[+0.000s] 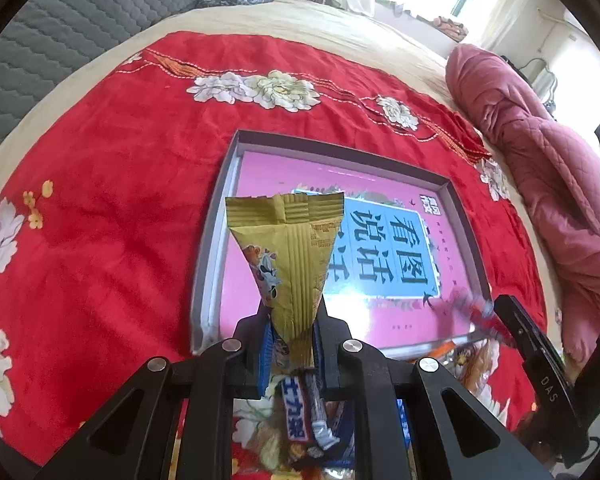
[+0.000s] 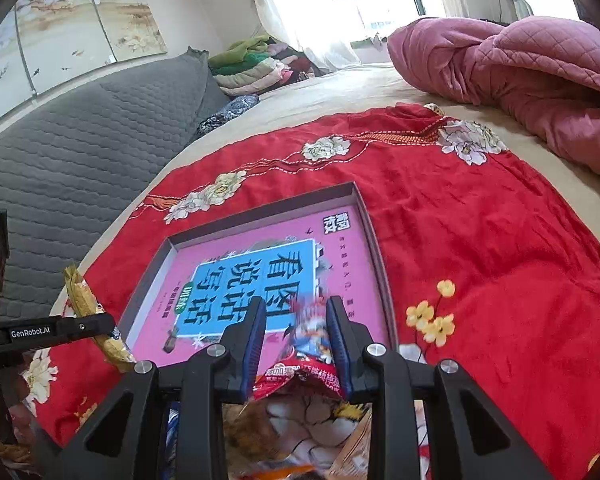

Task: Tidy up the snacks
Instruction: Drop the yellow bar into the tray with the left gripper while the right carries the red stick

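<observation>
My left gripper [image 1: 293,322] is shut on a yellow snack packet [image 1: 290,248], held upright above the near edge of a grey box [image 1: 220,208] that has a pink book cover [image 1: 260,184] lying in it. The packet also shows in the right wrist view [image 2: 86,304], clamped by the left gripper's fingers [image 2: 80,326]. My right gripper [image 2: 296,320] is open around a red and blue snack packet [image 2: 310,332] that leans against its right finger, over the box's [image 2: 260,208] near edge. More snack packets [image 1: 300,420] lie under both grippers.
A red flowered cloth [image 1: 120,160] covers the bed around the box. A rolled pink quilt [image 1: 540,168] lies to the right. A grey padded headboard [image 2: 80,140] and folded clothes [image 2: 256,64] sit at the far side.
</observation>
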`<state>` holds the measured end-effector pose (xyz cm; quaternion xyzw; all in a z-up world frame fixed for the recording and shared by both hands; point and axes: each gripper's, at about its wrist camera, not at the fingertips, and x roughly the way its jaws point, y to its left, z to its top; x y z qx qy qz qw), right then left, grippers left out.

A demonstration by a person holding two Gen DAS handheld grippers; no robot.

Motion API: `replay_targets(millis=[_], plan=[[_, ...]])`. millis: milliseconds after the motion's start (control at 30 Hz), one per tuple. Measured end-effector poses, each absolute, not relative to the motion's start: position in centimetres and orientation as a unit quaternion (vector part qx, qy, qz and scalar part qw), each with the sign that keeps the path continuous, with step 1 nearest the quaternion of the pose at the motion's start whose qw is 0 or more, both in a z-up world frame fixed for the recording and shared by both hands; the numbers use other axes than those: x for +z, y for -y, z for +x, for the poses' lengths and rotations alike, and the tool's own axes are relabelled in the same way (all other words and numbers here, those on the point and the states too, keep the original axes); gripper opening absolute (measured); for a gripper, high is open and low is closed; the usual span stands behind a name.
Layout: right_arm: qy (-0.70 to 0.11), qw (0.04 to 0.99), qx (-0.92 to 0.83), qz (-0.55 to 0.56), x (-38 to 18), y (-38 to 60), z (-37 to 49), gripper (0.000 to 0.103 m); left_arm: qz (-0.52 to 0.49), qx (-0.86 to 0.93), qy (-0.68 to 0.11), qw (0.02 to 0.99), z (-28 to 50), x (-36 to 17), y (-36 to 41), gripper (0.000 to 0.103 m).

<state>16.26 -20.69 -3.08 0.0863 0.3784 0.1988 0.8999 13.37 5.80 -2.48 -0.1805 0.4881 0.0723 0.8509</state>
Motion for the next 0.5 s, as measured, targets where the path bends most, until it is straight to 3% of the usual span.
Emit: replay_targets(millis=[500], plan=[[-0.394, 0.894, 0.199, 0.078, -5.1, 20.6, 18.6, 0.032, -0.186, 0.089, -0.519, 0.829, 16.1, -5.5, -6.0, 0.017]])
